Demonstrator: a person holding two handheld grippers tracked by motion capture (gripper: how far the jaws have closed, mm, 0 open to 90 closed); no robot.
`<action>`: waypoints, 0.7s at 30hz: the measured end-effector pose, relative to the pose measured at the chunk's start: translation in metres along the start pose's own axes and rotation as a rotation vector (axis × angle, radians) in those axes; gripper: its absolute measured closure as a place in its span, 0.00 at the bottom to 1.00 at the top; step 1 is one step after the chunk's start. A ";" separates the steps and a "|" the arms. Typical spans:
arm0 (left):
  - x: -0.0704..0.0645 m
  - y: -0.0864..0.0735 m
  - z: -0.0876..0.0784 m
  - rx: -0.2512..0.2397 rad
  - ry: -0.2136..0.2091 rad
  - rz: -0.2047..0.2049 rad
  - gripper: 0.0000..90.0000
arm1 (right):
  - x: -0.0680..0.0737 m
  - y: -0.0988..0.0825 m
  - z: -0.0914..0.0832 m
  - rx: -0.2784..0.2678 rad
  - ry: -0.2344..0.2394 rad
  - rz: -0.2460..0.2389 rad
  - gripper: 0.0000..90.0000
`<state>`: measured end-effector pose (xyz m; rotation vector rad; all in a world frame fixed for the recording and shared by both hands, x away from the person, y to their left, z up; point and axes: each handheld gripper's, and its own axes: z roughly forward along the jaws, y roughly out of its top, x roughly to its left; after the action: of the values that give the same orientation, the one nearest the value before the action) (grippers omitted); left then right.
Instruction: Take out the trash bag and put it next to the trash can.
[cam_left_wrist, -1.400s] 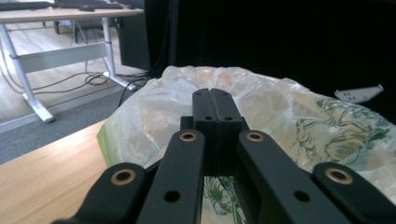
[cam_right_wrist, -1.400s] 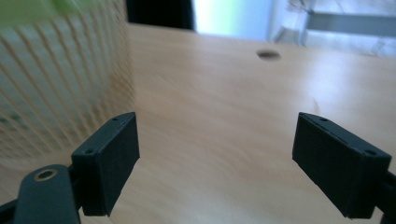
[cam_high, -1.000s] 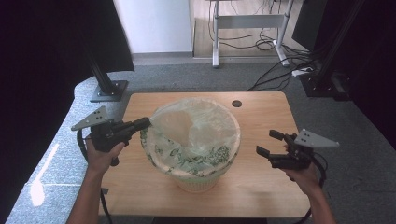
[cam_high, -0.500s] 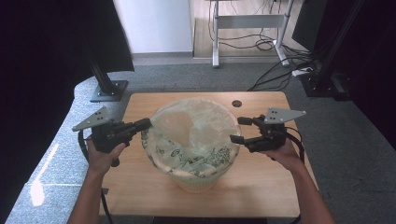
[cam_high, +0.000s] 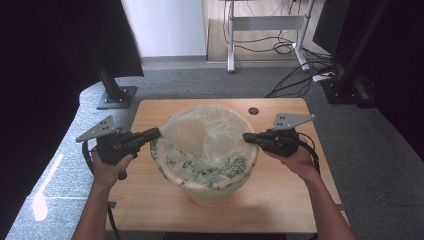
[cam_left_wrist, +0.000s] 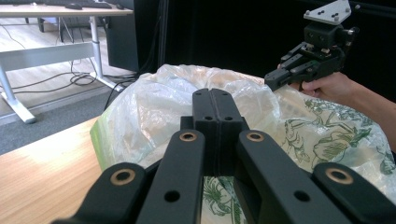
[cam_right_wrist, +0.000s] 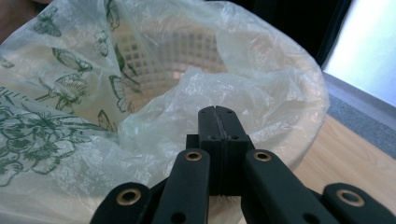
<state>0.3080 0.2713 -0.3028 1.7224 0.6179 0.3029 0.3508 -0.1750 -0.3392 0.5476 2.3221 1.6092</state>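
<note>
**Two hand-held grippers at opposite rims of a lined basket**

A round waste basket (cam_high: 210, 192) stands near the middle of a wooden table (cam_high: 280, 200), seen from the high view. A translucent plastic bag (cam_high: 205, 137), printed with green leaves and butterflies, lines the basket and folds outward over its rim; the lattice wall of the basket shows through the film in the right gripper view.

The left gripper (cam_high: 156, 133) lies level at the rim on the person's left, its tips at the edge of the bag. In the left gripper view its jaws are pressed together with the bag's film bunched right at their tips; whether film is pinched between them cannot be told from the pictures. The person's left hand (cam_high: 111, 165) wraps the grip from below.

The right gripper (cam_high: 247, 137) meets the opposite rim, also level and pointing inward, its tips touching the bag. Its jaws have just been closing and now stand clenched; in the right gripper view a raised fold of film sits directly at the tips, but whether any of it is caught between the pads is unclear. The right hand (cam_high: 295, 160) supports this gripper from beneath.

The two grippers face each other across the basket's mouth, well apart, with the open bag between them.
</note>
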 end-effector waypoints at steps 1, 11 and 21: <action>0.000 0.000 0.000 -0.001 0.000 -0.001 1.00 | -0.001 0.001 0.000 -0.008 0.000 0.003 1.00; -0.001 0.000 0.002 -0.002 -0.004 0.001 1.00 | 0.000 0.032 -0.005 -0.099 -0.011 -0.001 1.00; -0.001 0.000 0.003 -0.002 -0.009 0.003 1.00 | 0.000 0.049 0.000 -0.149 -0.026 0.019 1.00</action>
<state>0.3085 0.2682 -0.3033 1.7225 0.6086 0.2980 0.3585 -0.1602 -0.2936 0.5549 2.1621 1.7558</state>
